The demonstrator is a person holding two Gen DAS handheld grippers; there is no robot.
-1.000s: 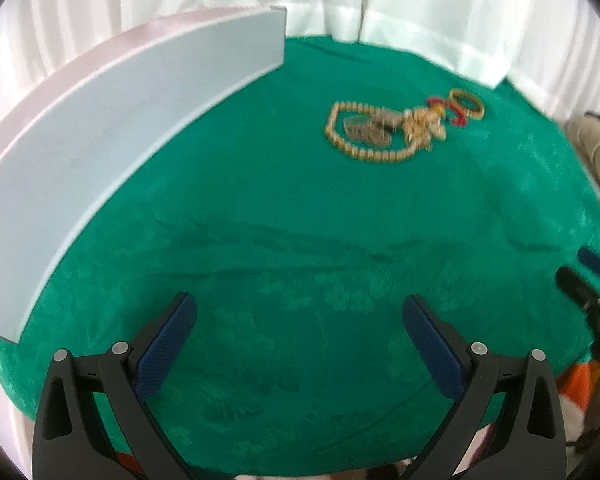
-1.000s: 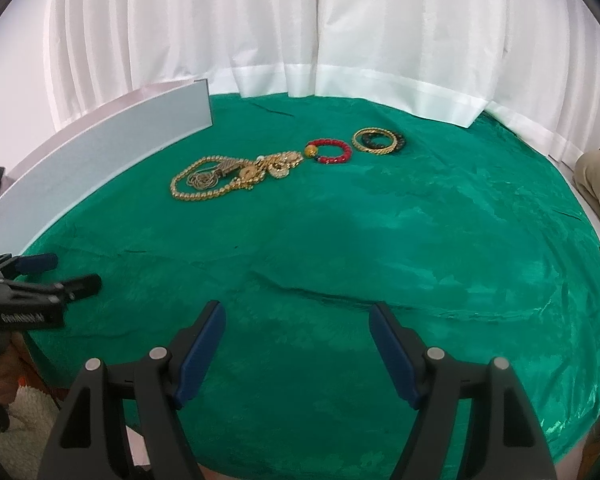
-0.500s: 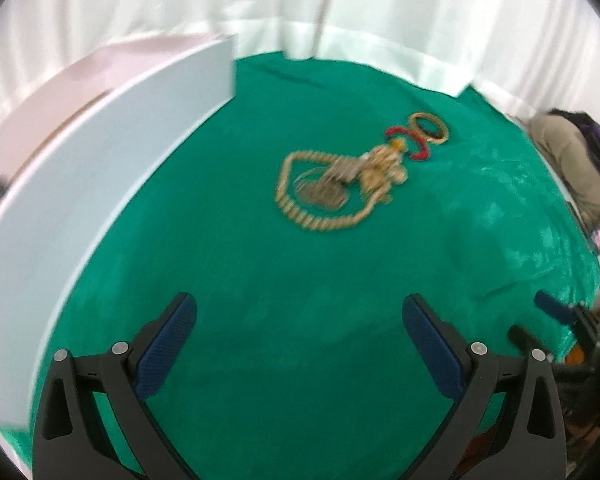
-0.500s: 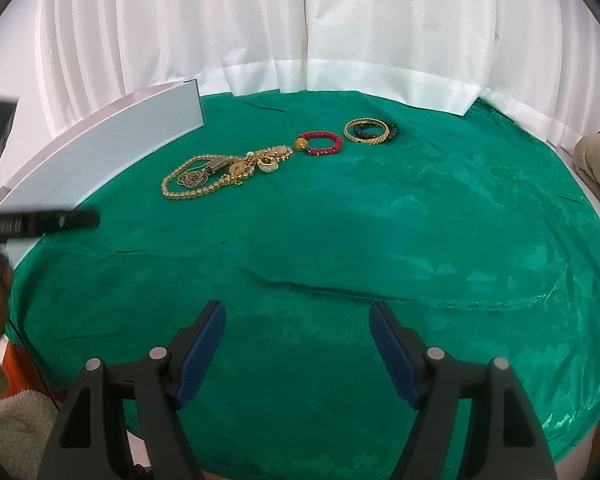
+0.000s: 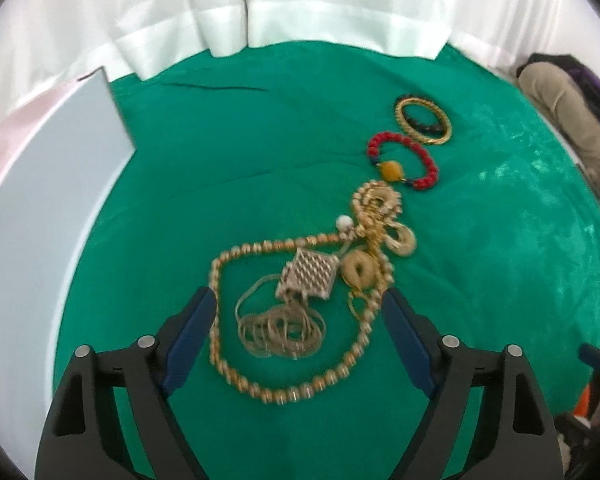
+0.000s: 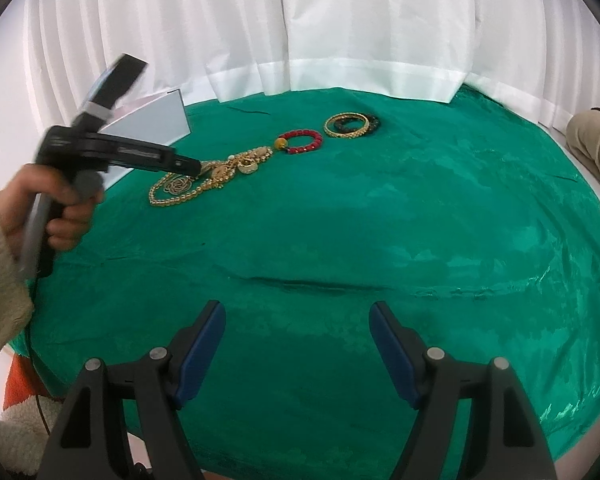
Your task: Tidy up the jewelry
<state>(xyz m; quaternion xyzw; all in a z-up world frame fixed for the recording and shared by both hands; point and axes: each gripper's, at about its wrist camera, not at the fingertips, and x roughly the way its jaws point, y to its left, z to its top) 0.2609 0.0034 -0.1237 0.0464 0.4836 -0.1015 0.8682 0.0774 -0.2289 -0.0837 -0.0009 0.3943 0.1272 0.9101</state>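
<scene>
A tangled pile of gold jewelry lies on the green cloth: a beaded gold necklace [image 5: 220, 312] looped around a thin chain [image 5: 280, 328] and a square gold pendant [image 5: 310, 274], with gold ring-shaped pieces [image 5: 360, 272] beside them. Beyond lie a red bead bracelet [image 5: 404, 160] and a gold bangle [image 5: 422, 120] over a dark one. My left gripper [image 5: 298, 320] is open, its jaws either side of the chain and pendant, just above them. It shows in the right wrist view [image 6: 188, 166] over the pile [image 6: 204, 188]. My right gripper [image 6: 298, 344] is open and empty near the front edge.
A white open box [image 5: 40, 200] stands along the left side of the table. White curtains [image 5: 300, 8] hang behind. A person's leg in tan trousers [image 6: 596, 144] is at the right edge. The green cloth [image 6: 380, 220] has a crease in front.
My left gripper has moved forward and right over the cloth to hover at the gold pile. My right gripper has stayed in place, open.
</scene>
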